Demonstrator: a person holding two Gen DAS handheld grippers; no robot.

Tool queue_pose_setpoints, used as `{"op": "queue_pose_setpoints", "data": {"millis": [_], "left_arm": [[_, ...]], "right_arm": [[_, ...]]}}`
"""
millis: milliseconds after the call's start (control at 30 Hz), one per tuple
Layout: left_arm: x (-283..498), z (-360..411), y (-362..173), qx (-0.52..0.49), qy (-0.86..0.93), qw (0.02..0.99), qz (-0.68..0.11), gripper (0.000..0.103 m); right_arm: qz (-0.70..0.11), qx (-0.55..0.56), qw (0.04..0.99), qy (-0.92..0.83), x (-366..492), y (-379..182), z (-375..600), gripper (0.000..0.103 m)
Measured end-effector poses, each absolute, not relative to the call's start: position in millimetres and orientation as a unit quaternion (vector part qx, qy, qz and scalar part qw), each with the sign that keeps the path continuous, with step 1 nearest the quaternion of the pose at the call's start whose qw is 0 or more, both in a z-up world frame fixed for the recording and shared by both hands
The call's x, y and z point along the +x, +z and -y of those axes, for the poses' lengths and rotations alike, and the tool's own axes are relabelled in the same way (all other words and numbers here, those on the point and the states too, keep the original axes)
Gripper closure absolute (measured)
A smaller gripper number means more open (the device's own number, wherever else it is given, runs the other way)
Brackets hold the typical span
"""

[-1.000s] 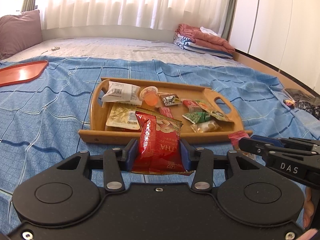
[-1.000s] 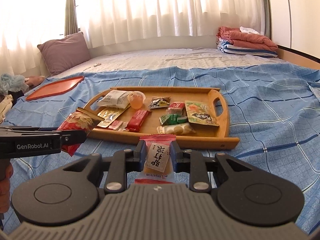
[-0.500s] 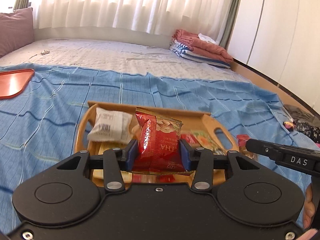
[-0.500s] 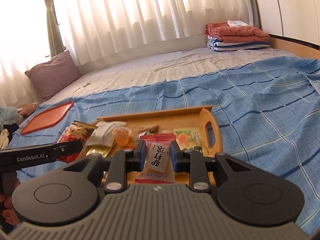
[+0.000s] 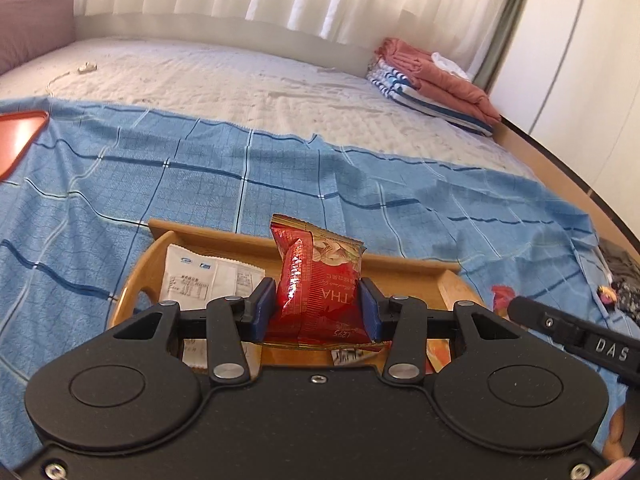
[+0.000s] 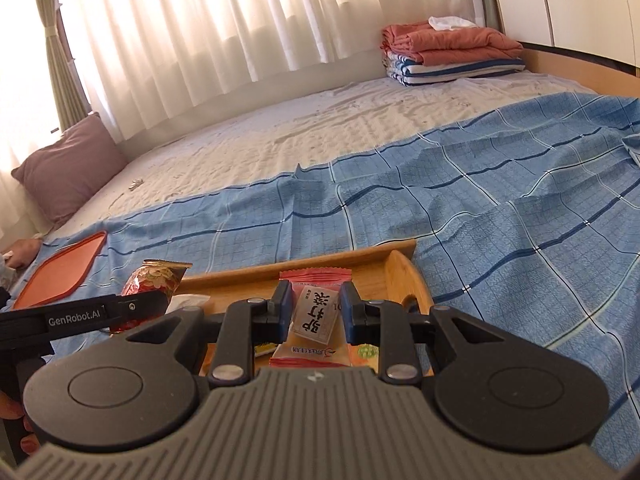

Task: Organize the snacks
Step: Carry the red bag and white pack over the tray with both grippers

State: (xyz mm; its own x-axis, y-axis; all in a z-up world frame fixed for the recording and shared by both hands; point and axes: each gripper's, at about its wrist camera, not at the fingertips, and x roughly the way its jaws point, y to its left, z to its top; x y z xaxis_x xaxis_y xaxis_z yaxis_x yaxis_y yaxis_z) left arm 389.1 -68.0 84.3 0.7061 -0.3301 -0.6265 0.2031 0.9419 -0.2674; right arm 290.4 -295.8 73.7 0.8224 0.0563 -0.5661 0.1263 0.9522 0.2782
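Gripping a red snack packet (image 5: 320,292) at the centre of the left wrist frame, my left gripper (image 5: 319,308) is holding it clamped between both blue pads, upright above the wooden tray (image 5: 224,246). My right gripper (image 6: 315,312) is pinching a pink sachet (image 6: 314,312) at the lower centre of its frame, also over the tray. A white packet (image 5: 208,276) is lying in the tray, left of centre. The blue checked cloth (image 5: 200,176) is spreading beneath, with an orange lid (image 6: 60,274) at the left edge.
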Motion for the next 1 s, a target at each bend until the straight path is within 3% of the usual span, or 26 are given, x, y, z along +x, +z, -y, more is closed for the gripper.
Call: {"op": "queue_pose_setpoints", "data": {"millis": [400,1000], "left_arm": [[446.8,90.5,30.2,-0.099,-0.132,0.903,-0.396,0.06],[458.9,97.8,6.8,-0.073,-0.13,0.907,-0.394,0.06]], "right_arm": [[-0.329,0.144,0.933,-0.033,362.1,41.1,293.2,0.074],[-0.355,0.121,0.926,-0.047,395.7,-1.0,285.8,0.074]]}}
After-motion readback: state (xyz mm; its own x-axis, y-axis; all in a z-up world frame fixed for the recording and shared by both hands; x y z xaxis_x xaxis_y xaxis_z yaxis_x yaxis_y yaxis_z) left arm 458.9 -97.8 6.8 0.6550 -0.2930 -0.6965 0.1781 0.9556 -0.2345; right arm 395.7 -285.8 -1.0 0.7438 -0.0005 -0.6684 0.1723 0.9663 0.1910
